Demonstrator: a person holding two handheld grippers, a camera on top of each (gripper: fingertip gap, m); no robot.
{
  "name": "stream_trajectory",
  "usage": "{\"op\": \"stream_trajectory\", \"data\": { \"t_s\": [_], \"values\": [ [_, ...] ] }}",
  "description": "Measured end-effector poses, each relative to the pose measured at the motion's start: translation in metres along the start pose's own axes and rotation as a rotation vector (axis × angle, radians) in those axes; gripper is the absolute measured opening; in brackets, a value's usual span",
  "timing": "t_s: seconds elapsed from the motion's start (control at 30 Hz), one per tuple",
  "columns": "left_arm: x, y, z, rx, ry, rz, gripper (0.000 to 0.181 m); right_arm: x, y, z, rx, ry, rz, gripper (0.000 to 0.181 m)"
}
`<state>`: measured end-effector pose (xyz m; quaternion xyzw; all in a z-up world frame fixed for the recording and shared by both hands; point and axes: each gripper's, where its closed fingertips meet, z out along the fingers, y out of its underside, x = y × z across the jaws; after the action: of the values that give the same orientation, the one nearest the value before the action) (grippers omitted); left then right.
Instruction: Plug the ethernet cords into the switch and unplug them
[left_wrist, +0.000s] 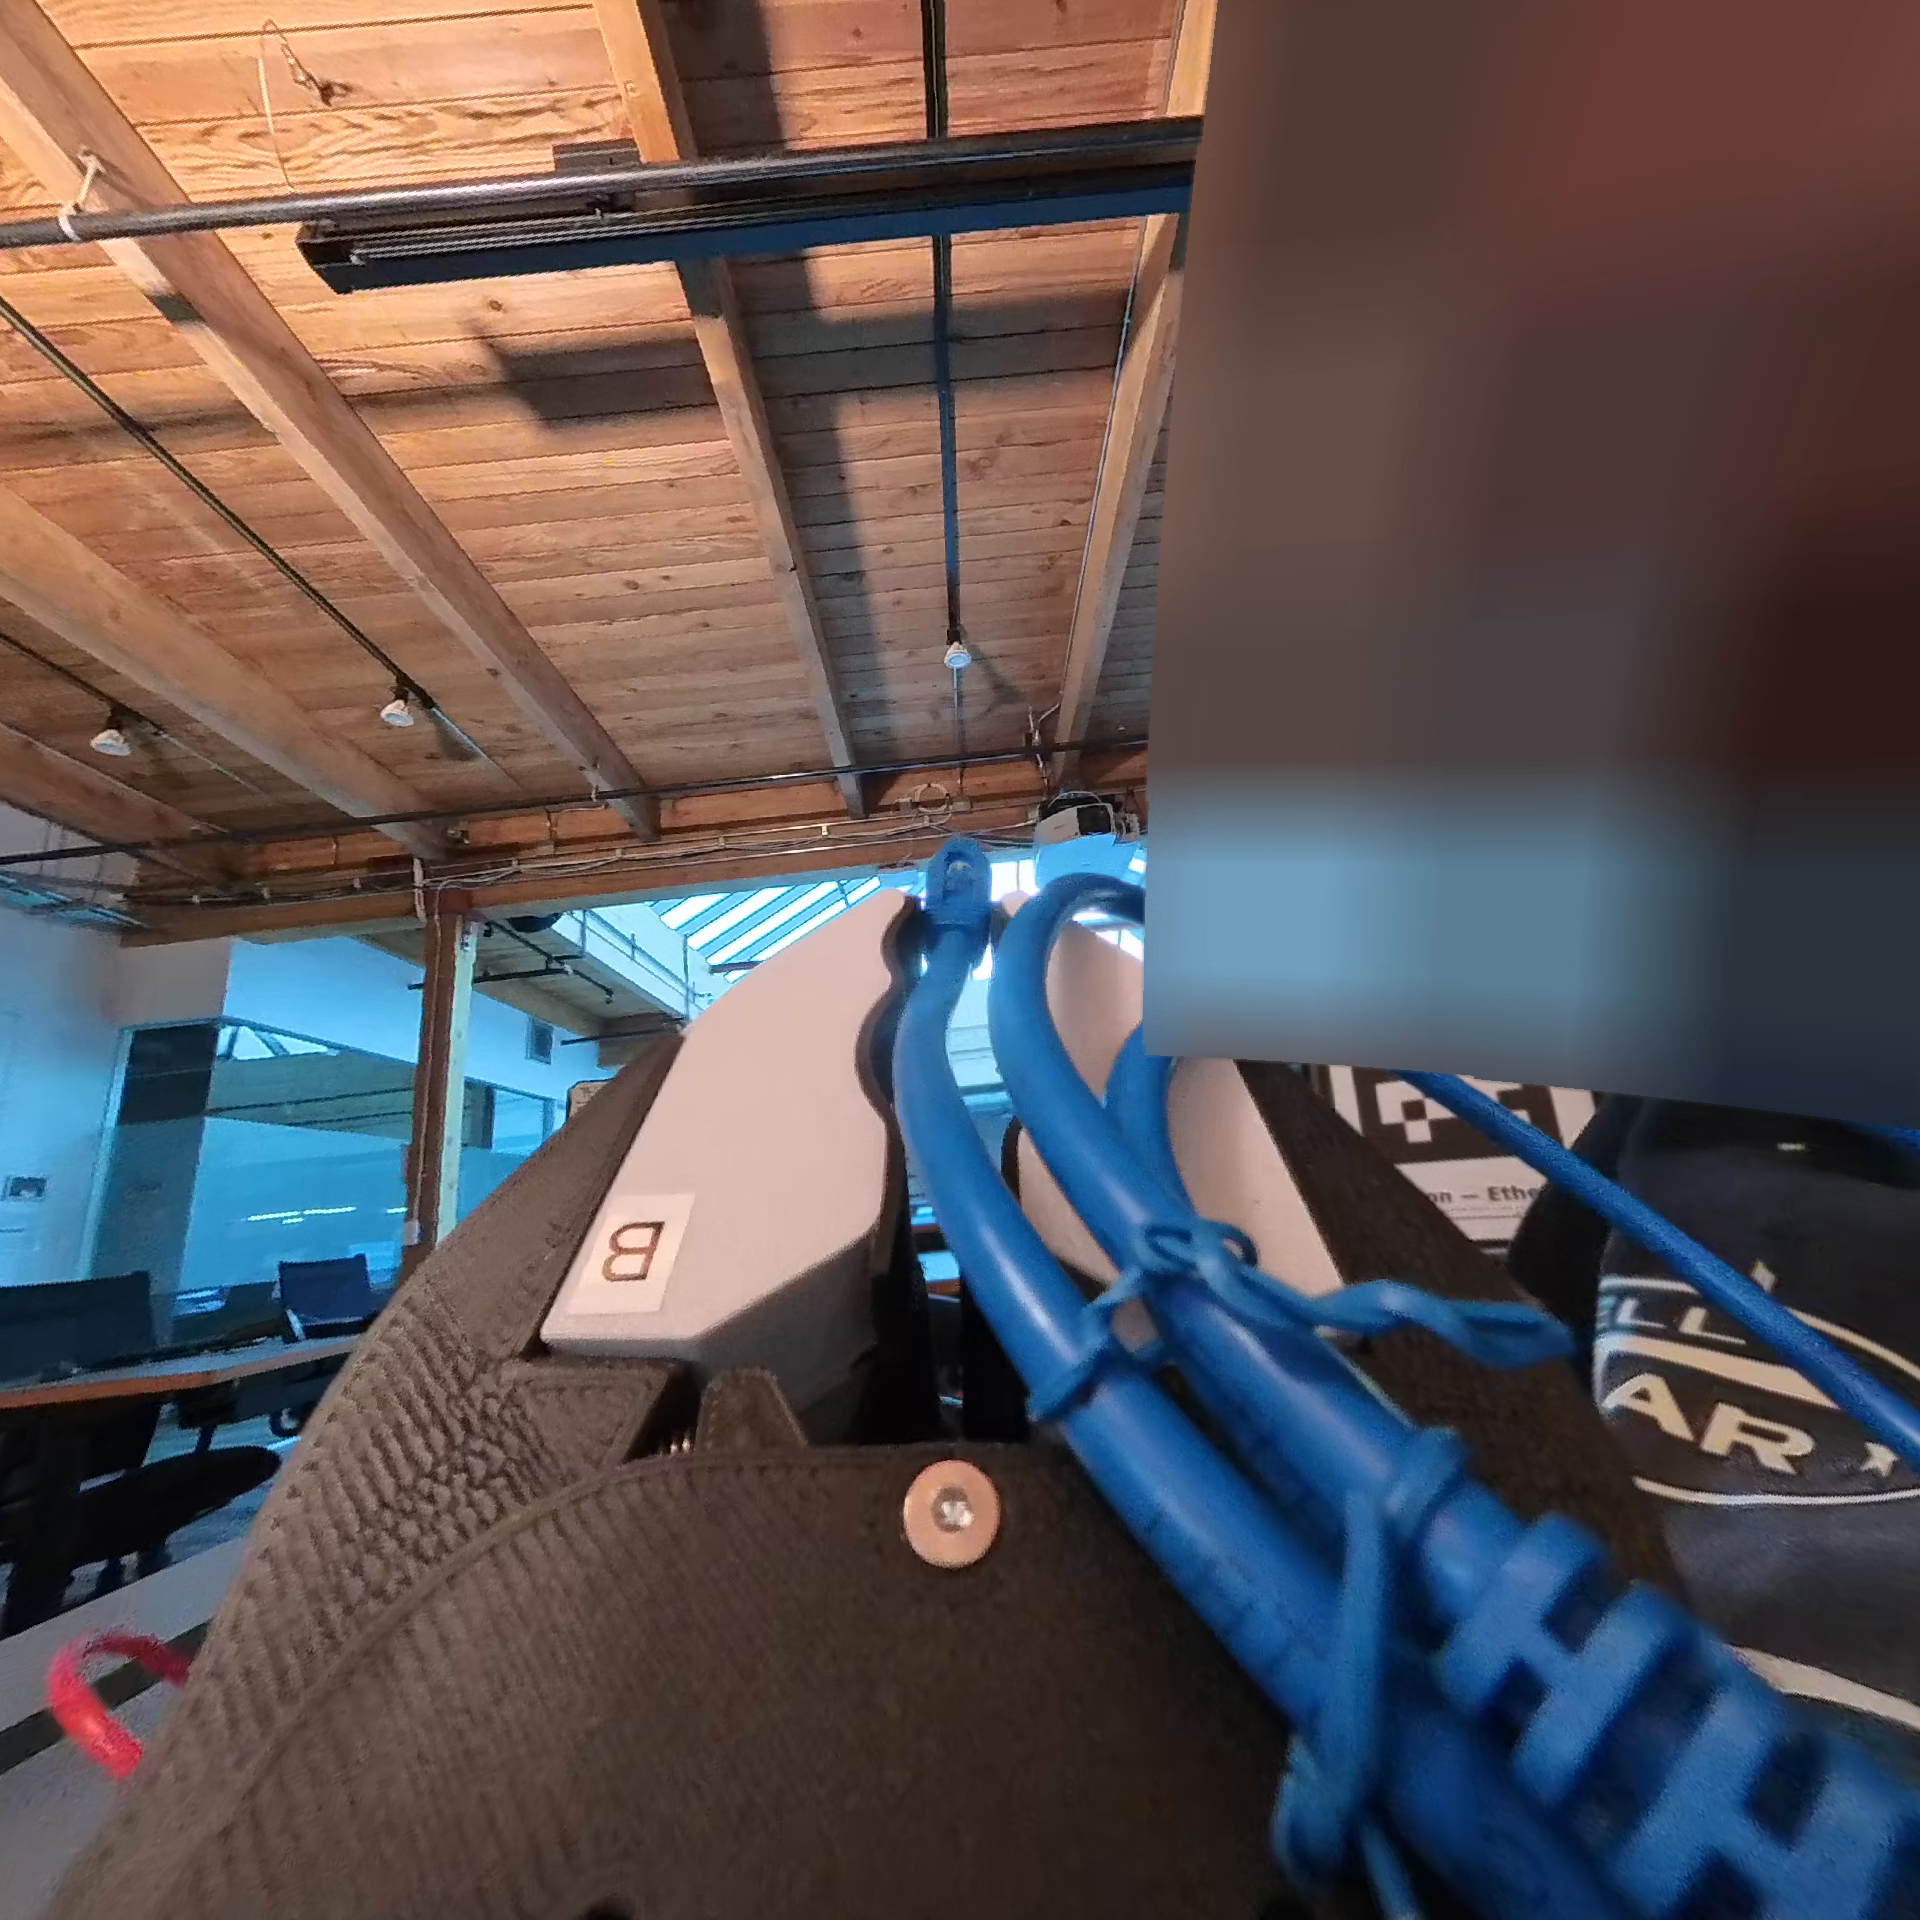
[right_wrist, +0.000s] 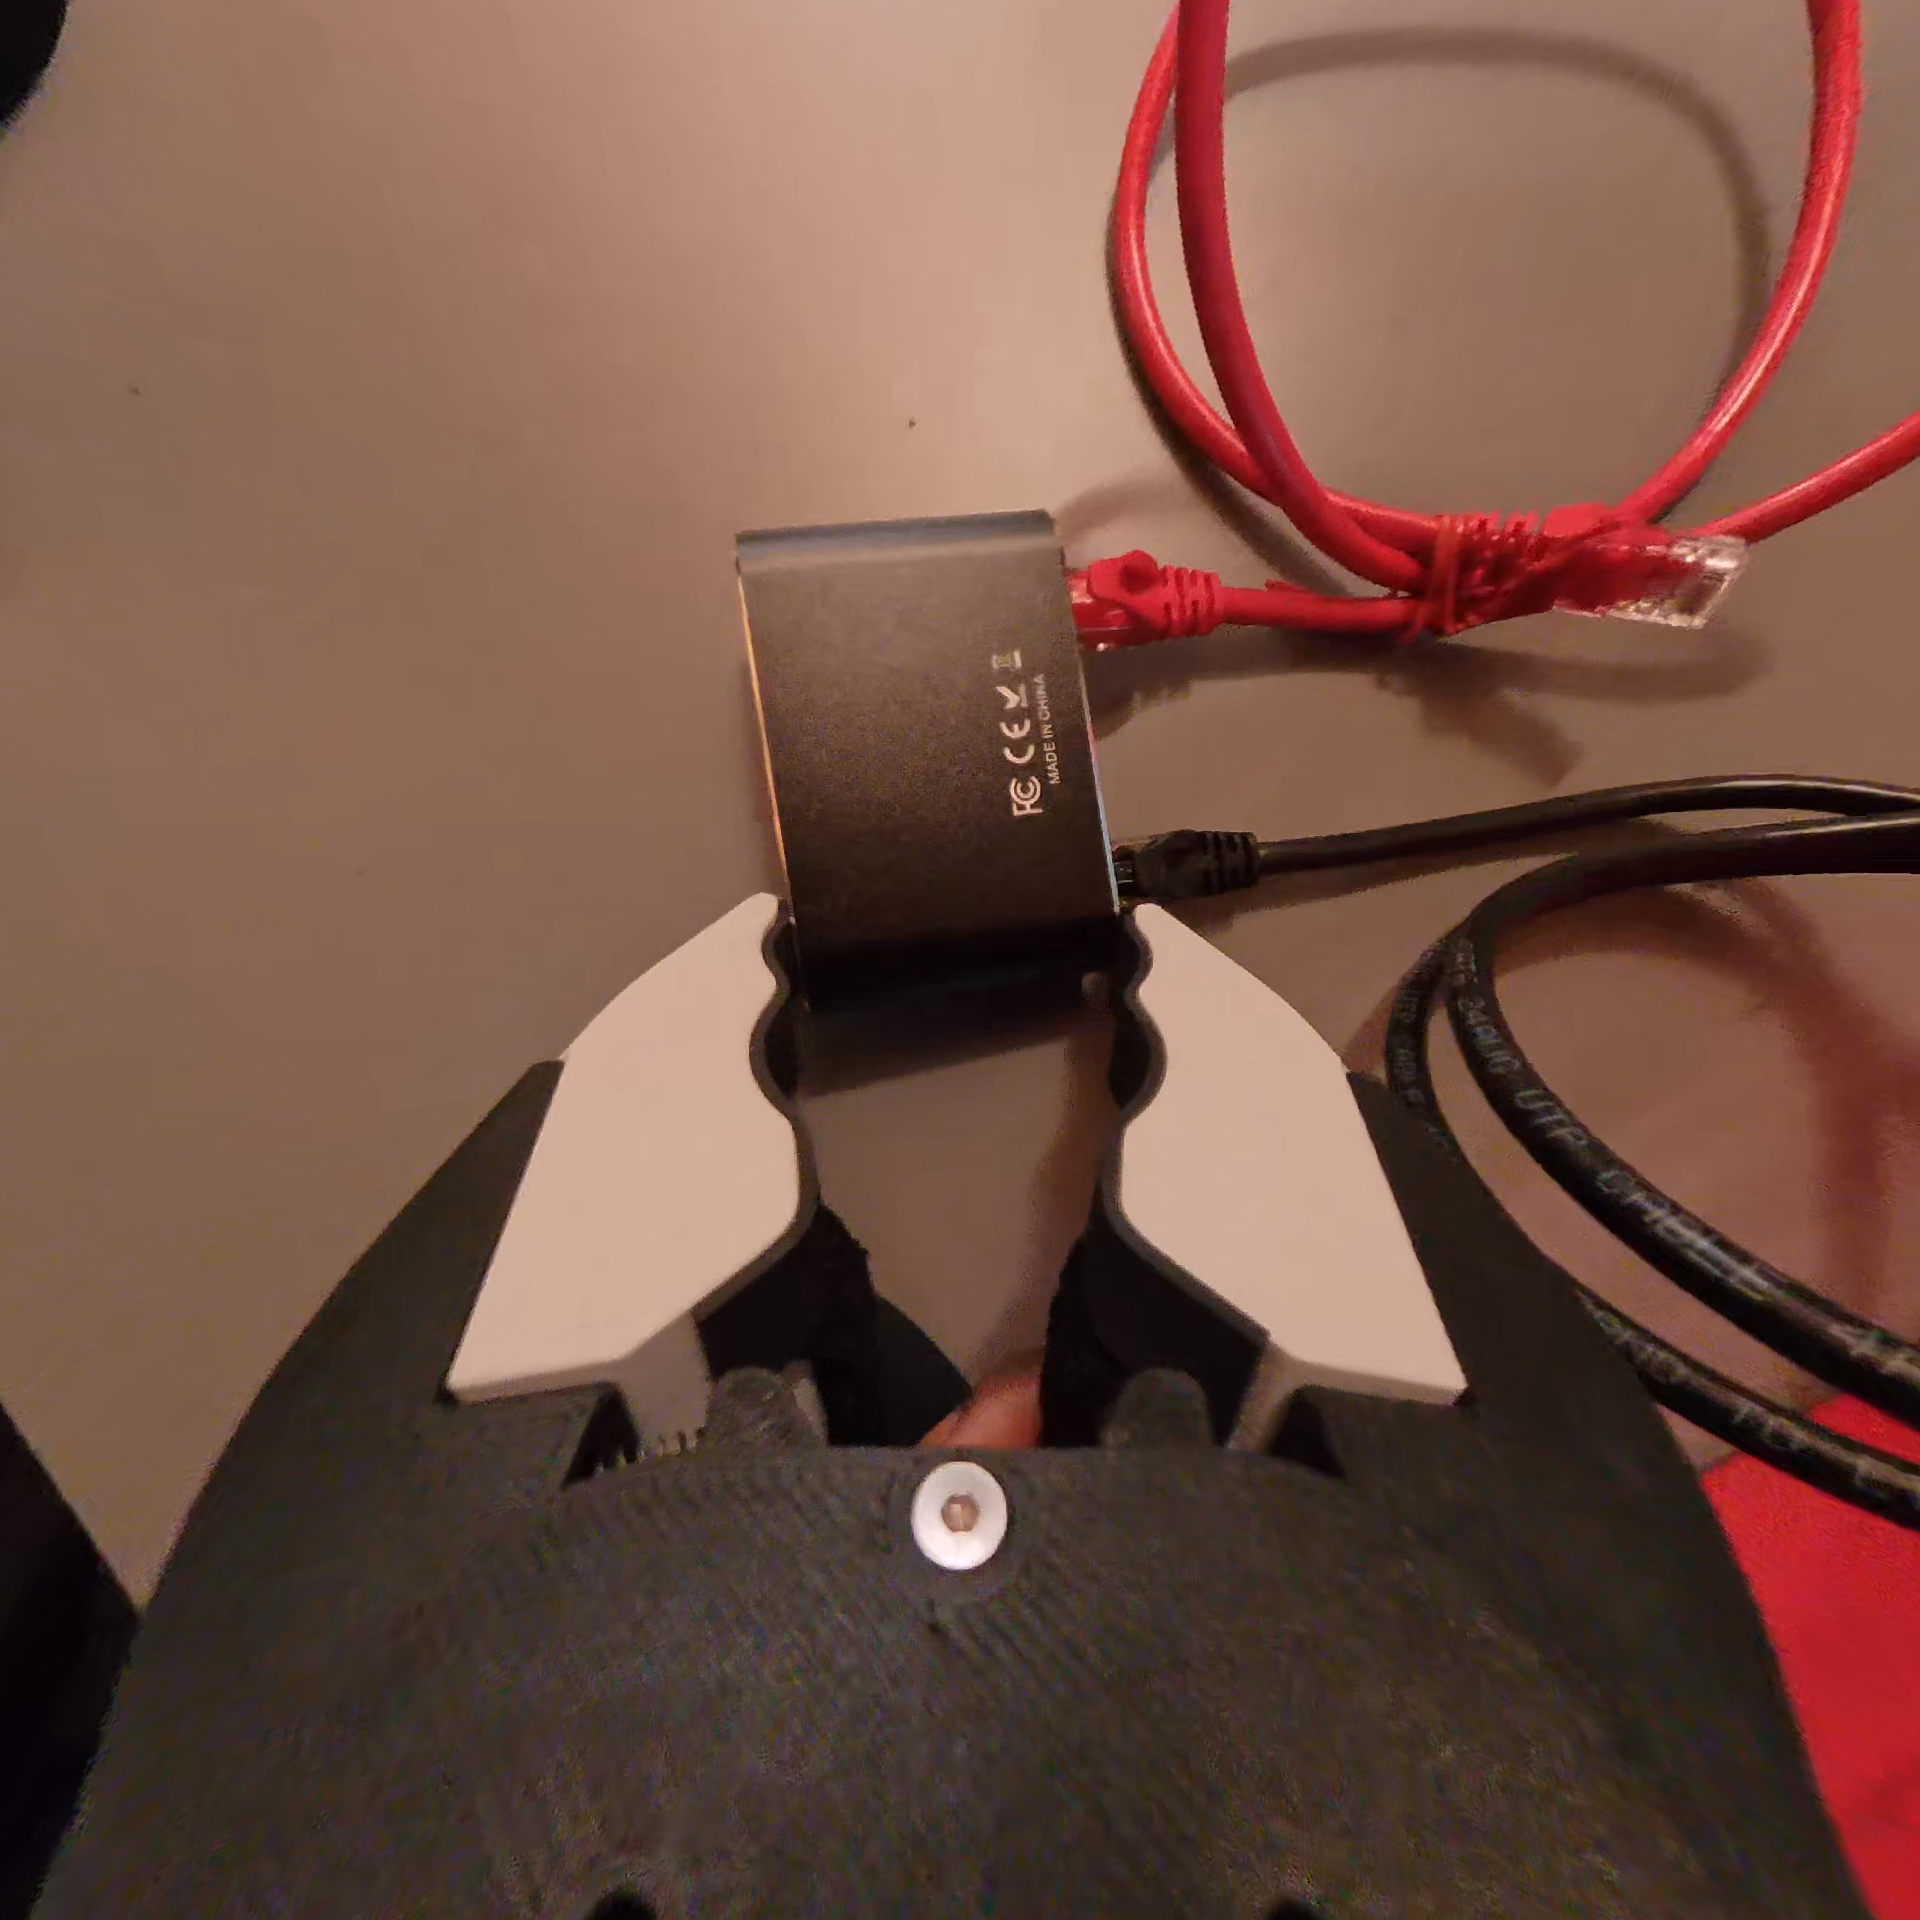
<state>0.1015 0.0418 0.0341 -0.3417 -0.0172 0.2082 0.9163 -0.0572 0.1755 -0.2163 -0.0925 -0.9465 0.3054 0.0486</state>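
Note:
In the right wrist view my right gripper (right_wrist: 951, 935) is shut on the near end of the black switch (right_wrist: 914, 727), which lies on the brown table (right_wrist: 416, 468). A red ethernet cord (right_wrist: 1153, 603) is plugged into the far port on the switch's right side; its other clear plug (right_wrist: 1683, 582) lies loose. A black ethernet cord (right_wrist: 1195, 862) is plugged into the near port. In the left wrist view my left gripper (left_wrist: 956, 925) points up toward the ceiling, shut on a bundled blue ethernet cord (left_wrist: 966, 1164); one blue plug (left_wrist: 956, 883) sticks out at the fingertips.
The black cord loops on the table to the right of my right gripper (right_wrist: 1558, 1195). A red sheet (right_wrist: 1818, 1610) lies at the lower right. In the left wrist view a person's dark shirt (left_wrist: 1766, 1351) is close on the right, and a bit of red cord (left_wrist: 88, 1704) shows low left. Left tips to right tips: about 30 cm.

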Motion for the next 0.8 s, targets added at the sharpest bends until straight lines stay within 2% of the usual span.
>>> {"op": "stream_trajectory", "data": {
  "t_s": [0.2,0.27,0.37,0.43,0.53,0.77,0.8],
  "values": [
    [0.001,0.005,0.002,-0.029,-0.001,0.016,0.013,-0.022,0.014,-0.011,-0.145,-0.051,-0.085,0.061],
    [0.001,0.007,0.002,-0.038,-0.002,0.024,0.013,-0.023,0.007,-0.019,-0.115,-0.027,-0.146,0.075],
    [0.002,0.009,0.003,-0.046,0.002,0.02,0.013,-0.034,-0.013,-0.029,0.025,-0.084,-0.25,0.083],
    [0.003,0.01,0.004,-0.051,0.006,0.02,0.013,-0.032,-0.022,-0.025,0.108,-0.113,-0.299,0.087],
    [0.004,0.013,0.004,-0.071,0.009,0.029,0.013,-0.035,-0.01,-0.01,0.049,-0.216,-0.32,0.096],
    [0.007,0.02,0.007,-0.1,0.028,0.031,0.013,-0.03,-0.001,0.001,0.033,-0.25,-0.357,0.087],
    [0.008,0.02,0.007,-0.104,0.028,0.035,0.013,-0.03,0.0,0.002,0.031,-0.27,-0.351,0.08]
  ]
}}
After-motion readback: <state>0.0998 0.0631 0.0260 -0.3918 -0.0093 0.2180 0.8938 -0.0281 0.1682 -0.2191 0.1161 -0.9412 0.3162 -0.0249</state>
